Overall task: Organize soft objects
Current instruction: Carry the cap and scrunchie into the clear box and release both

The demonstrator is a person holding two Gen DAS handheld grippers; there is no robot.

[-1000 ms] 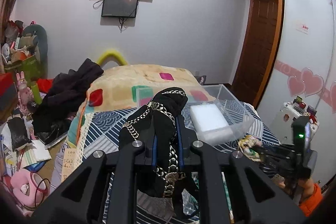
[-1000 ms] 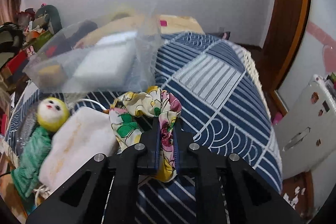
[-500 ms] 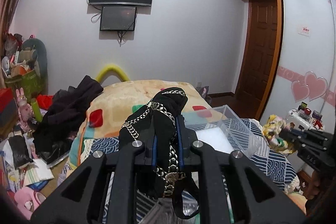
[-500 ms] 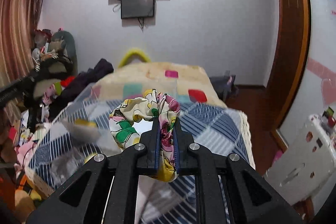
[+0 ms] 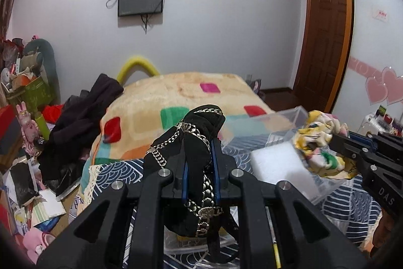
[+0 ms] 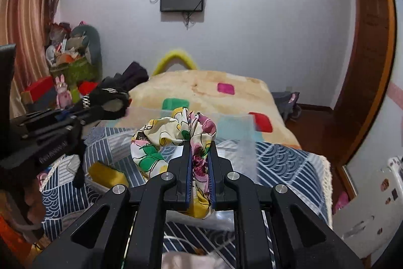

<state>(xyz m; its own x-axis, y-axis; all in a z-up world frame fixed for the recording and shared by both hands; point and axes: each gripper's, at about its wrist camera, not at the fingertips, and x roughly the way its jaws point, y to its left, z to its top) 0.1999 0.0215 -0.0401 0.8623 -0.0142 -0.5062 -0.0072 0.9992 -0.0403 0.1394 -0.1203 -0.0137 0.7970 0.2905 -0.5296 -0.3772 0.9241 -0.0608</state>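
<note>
Left claw (image 5: pixel 199 163) is clenched on a black chain-trimmed pouch (image 5: pixel 194 143). Right claw (image 6: pixel 199 165) is clenched on a floral scrunchie (image 6: pixel 173 140). Both are held above a clear plastic bin (image 5: pixel 284 117) on the bed (image 5: pixel 176 95).

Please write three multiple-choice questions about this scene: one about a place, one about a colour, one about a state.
1. Where is the white foam block?
A. inside the clear plastic box
B. on the floor
C. on the wall

2. What colour is the cloth with chain trim?
A. red
B. black
C. white

3. How is the right gripper?
A. open, holding nothing
B. shut on the floral scrunchie
C. out of view

Answers: 1 A, the box walls surround the block. 2 B, black fabric, silver chain. 3 B, both fingers press the fabric.
</note>
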